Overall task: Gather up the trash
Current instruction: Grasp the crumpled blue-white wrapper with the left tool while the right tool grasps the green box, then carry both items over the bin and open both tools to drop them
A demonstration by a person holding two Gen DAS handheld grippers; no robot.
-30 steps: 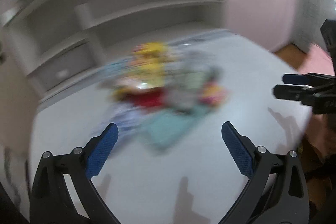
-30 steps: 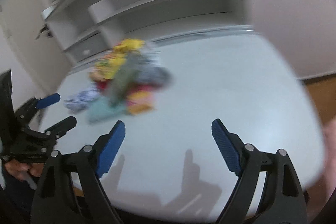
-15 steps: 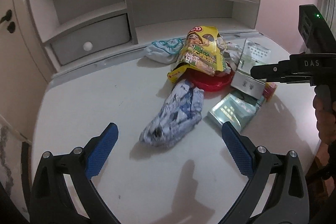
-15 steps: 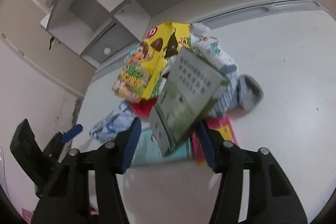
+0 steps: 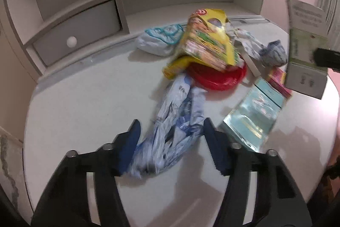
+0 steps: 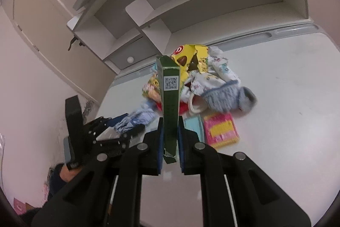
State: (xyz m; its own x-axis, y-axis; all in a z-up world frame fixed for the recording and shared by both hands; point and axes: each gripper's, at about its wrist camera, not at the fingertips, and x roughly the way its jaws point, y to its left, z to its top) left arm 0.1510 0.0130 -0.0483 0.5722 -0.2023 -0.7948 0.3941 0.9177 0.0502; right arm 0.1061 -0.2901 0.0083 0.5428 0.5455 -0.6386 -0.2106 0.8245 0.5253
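A pile of trash lies on the white desk [image 5: 85, 103]. My right gripper [image 6: 170, 137] is shut on a flat green box [image 6: 170, 99] and holds it edge-on above the desk; the box also shows in the left wrist view [image 5: 306, 46]. My left gripper [image 5: 172, 137] is half closed around a crumpled blue-white plastic wrapper [image 5: 178, 124], its fingers [image 5: 130, 142] on either side of it. In the right wrist view my left gripper [image 6: 127, 122] sits at that wrapper [image 6: 138, 116].
The pile holds a yellow snack box [image 5: 208, 39], a red plate [image 5: 218, 78], a teal packet [image 5: 255, 114], a pink-yellow packet [image 6: 220, 129], a white-blue bag [image 5: 159, 42] and grey-blue cloth [image 6: 229, 97]. A shelf unit with a drawer [image 5: 76, 35] stands behind.
My right gripper closed on the green box and lifted it off the pile. My left gripper moved forward to the blue-white wrapper and narrowed around it.
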